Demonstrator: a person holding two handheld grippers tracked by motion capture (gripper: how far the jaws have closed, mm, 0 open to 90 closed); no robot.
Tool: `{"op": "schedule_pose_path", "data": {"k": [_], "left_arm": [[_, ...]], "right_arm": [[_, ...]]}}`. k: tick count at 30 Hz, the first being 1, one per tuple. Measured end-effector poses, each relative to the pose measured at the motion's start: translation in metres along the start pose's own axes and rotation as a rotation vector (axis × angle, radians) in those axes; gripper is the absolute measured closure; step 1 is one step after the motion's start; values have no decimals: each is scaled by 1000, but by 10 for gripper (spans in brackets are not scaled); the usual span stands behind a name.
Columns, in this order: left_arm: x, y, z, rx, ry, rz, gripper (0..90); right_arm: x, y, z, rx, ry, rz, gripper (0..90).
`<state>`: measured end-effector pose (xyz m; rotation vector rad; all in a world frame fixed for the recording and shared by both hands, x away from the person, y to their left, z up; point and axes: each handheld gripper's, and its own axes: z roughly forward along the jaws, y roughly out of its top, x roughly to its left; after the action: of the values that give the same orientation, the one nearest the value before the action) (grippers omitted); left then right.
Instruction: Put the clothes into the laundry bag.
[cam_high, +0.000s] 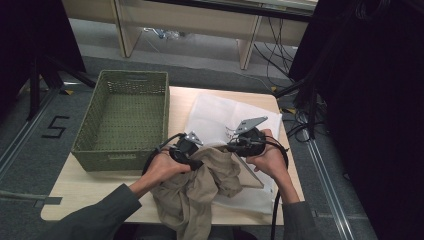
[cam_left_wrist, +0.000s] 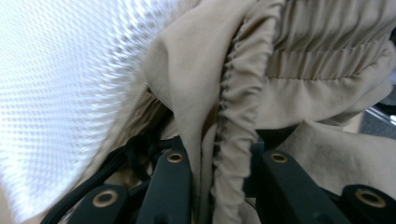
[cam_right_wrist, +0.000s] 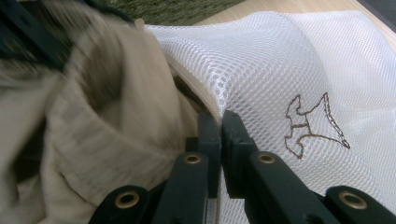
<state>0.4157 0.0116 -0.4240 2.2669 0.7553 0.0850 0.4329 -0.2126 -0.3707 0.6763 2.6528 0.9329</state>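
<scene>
A crumpled beige garment (cam_high: 200, 195) with a gathered elastic band lies at the table's front, partly over a white mesh bag (cam_high: 220, 115). My left gripper (cam_high: 198, 162) is shut on the garment; in the left gripper view the gathered seam (cam_left_wrist: 233, 116) is pinched between the two jaws of that gripper (cam_left_wrist: 224, 151), with the mesh bag (cam_left_wrist: 60, 93) behind. My right gripper (cam_high: 232, 147) is shut on the bag's open edge. In the right gripper view that gripper (cam_right_wrist: 219, 119) has its jaws nearly together on the mesh rim (cam_right_wrist: 212, 88), the garment (cam_right_wrist: 93, 121) lies left, and the bag bears a small embroidered dog (cam_right_wrist: 310, 123).
A green woven basket (cam_high: 122, 155) stands on the left half of the wooden table (cam_high: 90, 190), and its inside holds nothing. Dark curtains and cables line the right side. Desk legs and floor lie beyond the table's far edge.
</scene>
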Motion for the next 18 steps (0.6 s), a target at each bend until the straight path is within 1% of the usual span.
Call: {"op": "schedule_pose_path", "data": {"k": [1, 3, 4, 5, 6, 8, 11, 14, 15, 16, 17, 18], "left_arm": [[0, 1, 5, 7, 7, 6, 790], [0, 3, 12, 15, 8, 2, 790], [1, 4, 16, 18, 24, 3, 790], [2, 5, 18, 23, 35, 13, 790], [2, 5, 20, 25, 47, 10, 789], [4, 5, 23, 31, 51, 2, 788], [7, 4, 27, 38, 54, -21, 787], [10, 4, 30, 32, 72, -35, 786], [11, 4, 31, 33, 71, -42, 785], [11, 3, 31, 33, 71, -48, 780], [9, 3, 31, 29, 72, -47, 767], [6, 2, 29, 27, 72, -37, 742]], "right_arm": [[0, 0, -1, 1, -5, 11, 888], [-2, 0, -3, -9, -9, 7, 888], [-2, -1, -3, -10, -7, 8, 888], [-2, -1, -4, -14, -9, 2, 888], [-3, -1, -5, -15, -11, -1, 888], [-3, -1, -6, -18, -9, 8, 888], [-1, 0, -7, -23, -6, -3, 888], [0, 1, -7, -18, -6, 0, 888], [0, 1, -7, -15, -8, 5, 888], [0, 1, -6, -17, -4, -6, 887], [1, 1, -6, -14, -6, -6, 888], [1, 1, -5, -7, -12, -8, 888]]}}
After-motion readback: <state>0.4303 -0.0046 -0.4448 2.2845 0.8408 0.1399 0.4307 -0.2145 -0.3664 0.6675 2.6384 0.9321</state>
